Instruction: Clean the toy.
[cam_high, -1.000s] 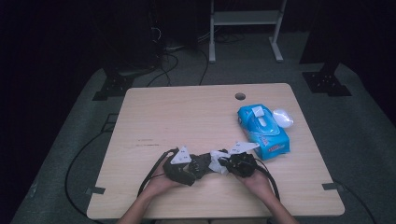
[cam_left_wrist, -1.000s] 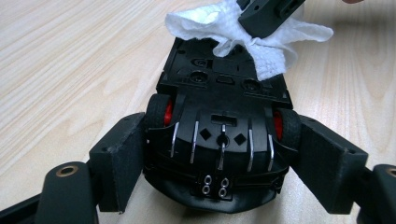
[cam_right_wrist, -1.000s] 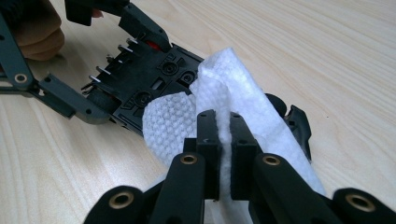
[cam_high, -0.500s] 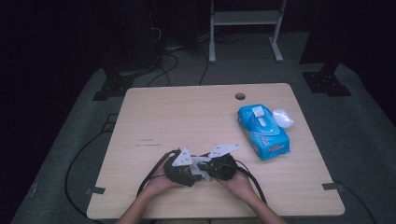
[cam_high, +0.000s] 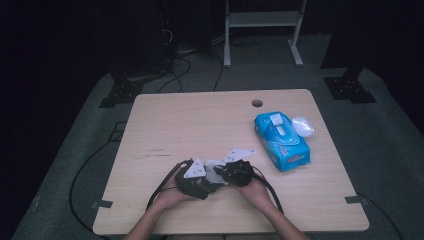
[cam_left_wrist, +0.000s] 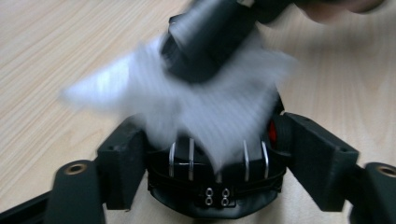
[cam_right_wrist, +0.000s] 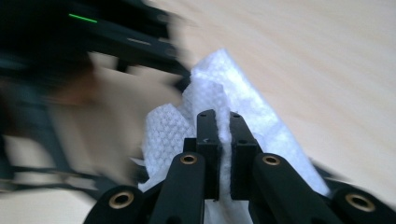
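My left gripper (cam_high: 206, 183) sits near the table's front edge, its jaws on either side of a rounded black object (cam_left_wrist: 217, 186) with thin metal strips. The jaws have just been closing a little and press on its sides. A white textured wipe (cam_left_wrist: 224, 107) lies over the top of the object. My right gripper (cam_high: 223, 173) is shut on this wipe (cam_right_wrist: 243, 102), with its jaws (cam_right_wrist: 218, 126) pinching a fold. In the left gripper view the right gripper (cam_left_wrist: 205, 46) is blurred and bears down on the wipe from above.
A blue pack of wipes (cam_high: 281, 140) lies at the right of the wooden table (cam_high: 200, 120), with a small white lump (cam_high: 302, 126) beside it. A cable hole (cam_high: 257, 103) is near the far edge. Cables (cam_high: 160, 187) trail off the front left.
The right hand has moved left with the wipe, up against the left gripper. The left hand has stayed put.
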